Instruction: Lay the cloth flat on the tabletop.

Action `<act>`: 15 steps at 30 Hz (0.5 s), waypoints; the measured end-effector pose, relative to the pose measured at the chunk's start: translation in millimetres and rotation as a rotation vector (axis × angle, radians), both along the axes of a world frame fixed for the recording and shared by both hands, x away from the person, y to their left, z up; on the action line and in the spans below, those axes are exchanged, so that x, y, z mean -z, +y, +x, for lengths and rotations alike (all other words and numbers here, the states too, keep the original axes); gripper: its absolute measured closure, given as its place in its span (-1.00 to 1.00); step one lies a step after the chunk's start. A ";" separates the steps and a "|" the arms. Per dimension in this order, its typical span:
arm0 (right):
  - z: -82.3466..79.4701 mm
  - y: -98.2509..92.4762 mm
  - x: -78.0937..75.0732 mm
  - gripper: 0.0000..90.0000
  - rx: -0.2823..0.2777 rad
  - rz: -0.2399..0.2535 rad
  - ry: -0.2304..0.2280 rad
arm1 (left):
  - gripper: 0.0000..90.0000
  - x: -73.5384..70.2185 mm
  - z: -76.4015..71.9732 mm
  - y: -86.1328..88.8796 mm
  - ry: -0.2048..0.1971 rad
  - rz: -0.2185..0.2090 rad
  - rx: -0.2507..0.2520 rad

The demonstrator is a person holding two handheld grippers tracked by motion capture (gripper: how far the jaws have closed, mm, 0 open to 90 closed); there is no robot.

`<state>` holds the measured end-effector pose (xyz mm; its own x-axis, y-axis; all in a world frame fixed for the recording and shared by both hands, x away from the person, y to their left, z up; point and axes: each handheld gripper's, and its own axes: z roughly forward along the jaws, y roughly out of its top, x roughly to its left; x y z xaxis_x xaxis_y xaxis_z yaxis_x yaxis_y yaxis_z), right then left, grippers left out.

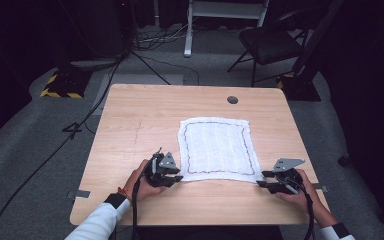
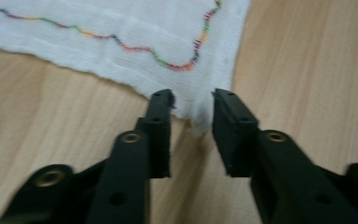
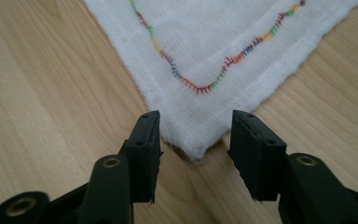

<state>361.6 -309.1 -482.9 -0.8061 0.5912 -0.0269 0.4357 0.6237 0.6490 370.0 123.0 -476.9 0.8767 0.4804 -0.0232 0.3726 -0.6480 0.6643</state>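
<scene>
A white cloth [image 1: 217, 147] with a wavy multicoloured stitched border lies flat on the wooden table [image 1: 140, 115], right of centre. My left gripper [image 1: 178, 178] rests at the cloth's near left corner. In the left gripper view the cloth [image 2: 121, 28] runs down to a corner that sits between the black jaws of the gripper [image 2: 193, 95], which stand apart without pressing it. My right gripper [image 1: 261, 183] is at the near right corner. In the right gripper view that corner of the cloth [image 3: 223, 42] lies between the separated jaws of the gripper [image 3: 196, 116], flat on the wood.
A round grey cable hole [image 1: 232, 99] sits near the table's far edge. Beyond the table are a dark folding chair [image 1: 270, 42], a yellow-and-black striped base [image 1: 60, 85] and cables across the grey floor. Bare wood extends left of the cloth.
</scene>
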 end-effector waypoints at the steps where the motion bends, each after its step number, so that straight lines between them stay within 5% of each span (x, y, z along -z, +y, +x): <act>1: -1.0 1.6 -1.8 0.15 -0.005 0.005 -0.012 | 0.26 -0.6 2.0 1.6 -0.002 -0.009 -0.027; 7: -2.0 26.6 -12.0 0.09 -0.064 0.054 -0.070 | -0.39 0.1 18.5 7.2 -0.005 -0.014 -0.120; 9: -0.7 37.8 -11.9 0.09 -0.097 0.053 -0.080 | -0.49 -0.3 24.5 11.1 0.018 -0.038 -0.129; 15: 5.4 74.5 -13.3 0.06 -0.156 0.052 -0.095 | -0.54 -11.4 37.2 25.6 -0.031 -0.078 -0.197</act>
<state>367.0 -234.6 -469.5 -0.8832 0.4620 -0.0802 0.2716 0.6434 0.7157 407.2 148.5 -465.5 0.7671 0.6402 -0.0411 0.4653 -0.5112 0.7227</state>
